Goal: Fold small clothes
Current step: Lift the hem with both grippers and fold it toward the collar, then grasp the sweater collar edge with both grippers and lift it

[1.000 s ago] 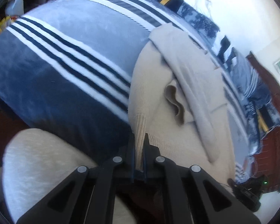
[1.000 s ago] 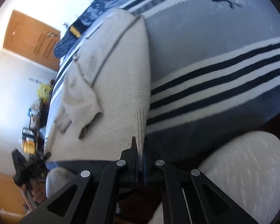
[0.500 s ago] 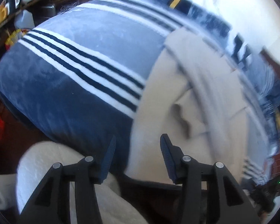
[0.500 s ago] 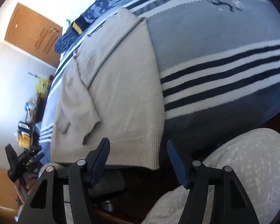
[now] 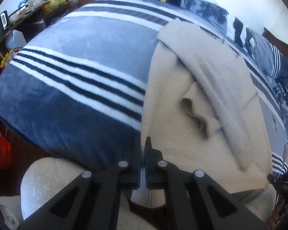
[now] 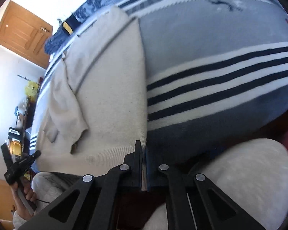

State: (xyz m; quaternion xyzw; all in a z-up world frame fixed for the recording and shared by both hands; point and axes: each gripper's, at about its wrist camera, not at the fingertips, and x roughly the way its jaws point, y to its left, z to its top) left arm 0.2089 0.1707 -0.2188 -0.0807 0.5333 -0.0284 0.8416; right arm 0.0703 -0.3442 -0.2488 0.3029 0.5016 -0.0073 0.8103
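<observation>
Fingers (image 5: 139, 154) on our left gripper (image 5: 143, 149) are clamping the ribbed hem at 1 bottom corner of the beige sweater (image 5: 182, 88), having just been closing onto it. Our right gripper (image 6: 143, 153) is doing the same at the other bottom corner, its fingers (image 6: 138, 153) pressing together on the knit after just closing. We are seeing the sweater lying flat on the bed, over a blue striped blanket (image 5: 76, 76), with both sleeves folded across its body and the hem hanging at the bed's near edge. We are also glimpsing our pale trouser knees (image 6: 249, 164) below.
</observation>
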